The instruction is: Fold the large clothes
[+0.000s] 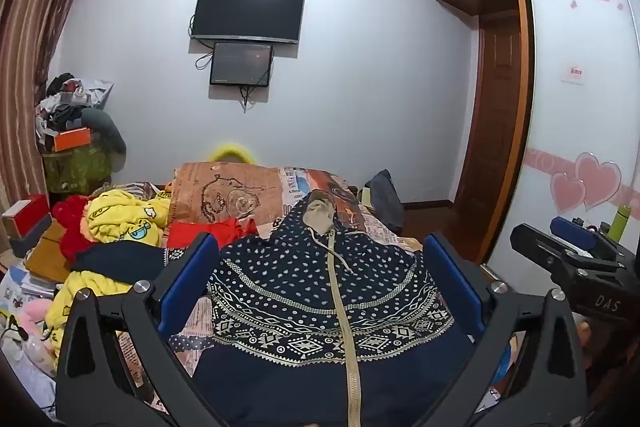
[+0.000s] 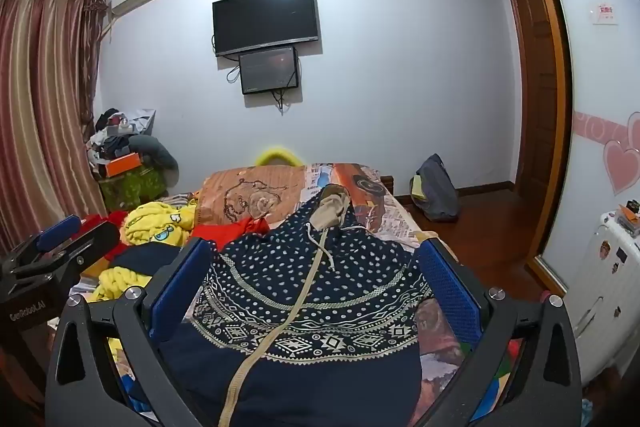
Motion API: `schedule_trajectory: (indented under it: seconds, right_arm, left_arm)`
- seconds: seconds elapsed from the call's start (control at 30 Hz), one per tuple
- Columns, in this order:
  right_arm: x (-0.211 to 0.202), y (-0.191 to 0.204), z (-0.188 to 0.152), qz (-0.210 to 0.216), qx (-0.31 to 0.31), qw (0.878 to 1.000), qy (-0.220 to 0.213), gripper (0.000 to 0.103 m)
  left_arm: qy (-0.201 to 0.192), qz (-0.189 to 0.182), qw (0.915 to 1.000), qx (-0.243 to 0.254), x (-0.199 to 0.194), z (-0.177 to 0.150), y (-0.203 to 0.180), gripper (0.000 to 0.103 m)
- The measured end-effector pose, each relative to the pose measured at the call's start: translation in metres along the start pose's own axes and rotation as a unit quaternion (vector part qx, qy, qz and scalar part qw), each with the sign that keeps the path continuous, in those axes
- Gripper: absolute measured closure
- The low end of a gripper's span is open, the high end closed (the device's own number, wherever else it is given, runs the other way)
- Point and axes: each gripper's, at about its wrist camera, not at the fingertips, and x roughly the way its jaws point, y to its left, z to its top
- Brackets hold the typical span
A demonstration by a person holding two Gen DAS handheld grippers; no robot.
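A navy hooded zip jacket (image 1: 316,291) (image 2: 304,291) with white dots, patterned bands and a beige zipper lies flat on the bed, hood towards the far end. My left gripper (image 1: 320,259) hovers above it, open, its blue pads wide apart with nothing between them. My right gripper (image 2: 316,263) is likewise open above the jacket, empty. The right gripper (image 1: 568,251) shows at the right edge of the left wrist view, and the left gripper (image 2: 64,239) at the left edge of the right wrist view.
A pile of yellow, red and dark clothes (image 1: 116,227) (image 2: 160,231) lies left of the jacket on the bed (image 2: 392,219). Clutter and an orange box (image 1: 72,139) stand by the curtain. A grey bag (image 2: 436,191) sits on the wood floor; a wardrobe (image 1: 580,107) is at right.
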Motion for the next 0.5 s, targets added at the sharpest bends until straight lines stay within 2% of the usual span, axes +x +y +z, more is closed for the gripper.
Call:
schedule_trajectory:
  seconds: [0.5]
  right_arm:
    - [0.0025, 0.0, 0.0001, 0.0, -0.002, 1.0, 0.003, 0.0]
  left_arm:
    - [-0.002, 0.005, 1.0, 0.004, 0.0061, 0.0002, 0.0024, 0.0]
